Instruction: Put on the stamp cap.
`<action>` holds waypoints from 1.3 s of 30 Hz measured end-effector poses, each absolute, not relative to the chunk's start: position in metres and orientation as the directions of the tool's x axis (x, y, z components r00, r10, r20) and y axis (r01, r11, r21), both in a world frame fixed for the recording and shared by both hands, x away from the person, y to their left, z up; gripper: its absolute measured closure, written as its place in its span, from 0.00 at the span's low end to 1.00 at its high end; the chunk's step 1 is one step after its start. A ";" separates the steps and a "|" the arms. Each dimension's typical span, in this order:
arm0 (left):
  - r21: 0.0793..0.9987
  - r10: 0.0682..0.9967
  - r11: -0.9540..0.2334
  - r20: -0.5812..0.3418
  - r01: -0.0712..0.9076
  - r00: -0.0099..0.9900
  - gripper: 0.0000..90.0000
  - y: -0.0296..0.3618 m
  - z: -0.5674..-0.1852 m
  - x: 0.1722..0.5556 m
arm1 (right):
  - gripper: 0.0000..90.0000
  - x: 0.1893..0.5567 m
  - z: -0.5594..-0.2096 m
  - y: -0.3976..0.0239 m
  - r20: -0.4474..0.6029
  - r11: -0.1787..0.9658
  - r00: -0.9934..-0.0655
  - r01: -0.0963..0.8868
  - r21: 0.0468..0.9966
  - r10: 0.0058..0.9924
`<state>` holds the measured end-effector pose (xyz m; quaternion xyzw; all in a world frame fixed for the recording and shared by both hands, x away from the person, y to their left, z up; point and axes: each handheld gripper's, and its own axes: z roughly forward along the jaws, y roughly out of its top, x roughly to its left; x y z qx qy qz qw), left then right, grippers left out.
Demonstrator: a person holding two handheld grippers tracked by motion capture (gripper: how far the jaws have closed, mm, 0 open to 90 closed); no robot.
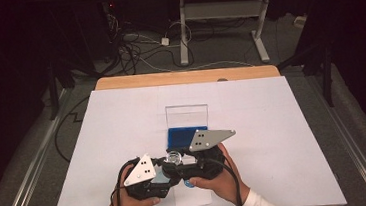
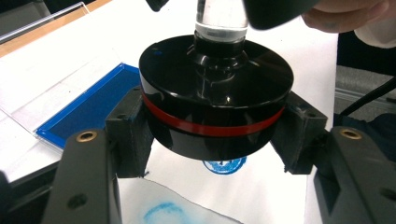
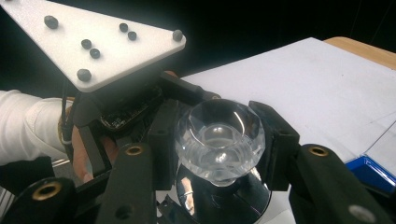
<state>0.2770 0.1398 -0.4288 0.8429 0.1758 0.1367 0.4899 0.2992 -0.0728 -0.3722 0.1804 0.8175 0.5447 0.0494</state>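
- High view: both tools meet low on the white worktop, just in front of the person, with the left tool at left and the right tool at right, each in a hand.
- Between them is a stamp with a black round base and a clear knob on top.
- Left gripper view: the left tool pinches the stamp by its base, one jaw on each side of the black disc, whose edge carries a red band.
- The base hangs just above a sheet of paper; a blue print shows on the paper right under it, and a fainter blue smudge lies nearer the camera.
- Right gripper view: the right tool pinches the clear knob from both sides, with the shiny black base below it.
- The grey plate of the left tool and a white sleeve show behind the knob in that view.
- An ink pad with blue filling sits just beyond the tools toward the middle of the worktop, its clear lid open and lying behind it.
- In the left gripper view the ink pad lies to the left of the stamp, apart from it.
- Cables and a table frame stand on the floor beyond the worktop's far edge.
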 end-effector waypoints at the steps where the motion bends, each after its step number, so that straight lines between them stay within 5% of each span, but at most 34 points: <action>1: 0.873 0.430 -0.461 0.059 0.162 0.901 0.41 0.139 -0.429 0.277 | 0.63 0.299 -0.373 -0.073 0.115 0.344 -0.930 0.240 0.908 0.348; 39: 0.848 0.449 -0.496 0.067 0.186 0.891 0.41 0.136 -0.439 0.277 | 0.63 0.305 -0.385 -0.075 0.140 0.381 -0.927 0.276 0.882 0.348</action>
